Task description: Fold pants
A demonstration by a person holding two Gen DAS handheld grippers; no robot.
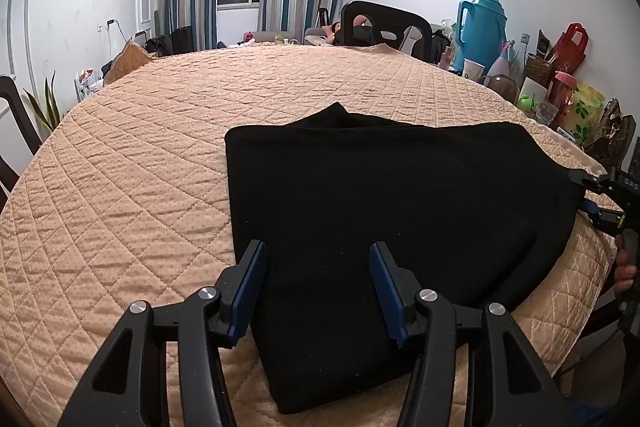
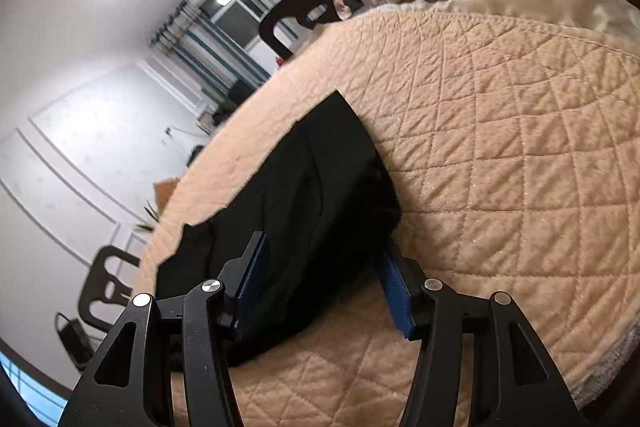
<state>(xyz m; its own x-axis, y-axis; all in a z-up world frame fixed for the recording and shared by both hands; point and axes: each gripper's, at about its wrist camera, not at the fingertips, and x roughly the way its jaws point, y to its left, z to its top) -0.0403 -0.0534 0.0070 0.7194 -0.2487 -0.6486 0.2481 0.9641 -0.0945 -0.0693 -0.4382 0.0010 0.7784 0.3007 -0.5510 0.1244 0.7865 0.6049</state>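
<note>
Left gripper (image 1: pixel 318 291) up close, fingers apart over the near end of the black pants (image 1: pixel 384 195), pinching nothing. Pants folded flat on the tan quilted cover (image 1: pixel 140 167) of the table, by its near edge and toward the right side. Right gripper (image 2: pixel 322 291) wide open at the right edge of the pants, cloth between the fingers but not squeezed.

Left wrist view level, close over pants (image 1: pixel 360 207), right wrist view rolled, shared
</note>
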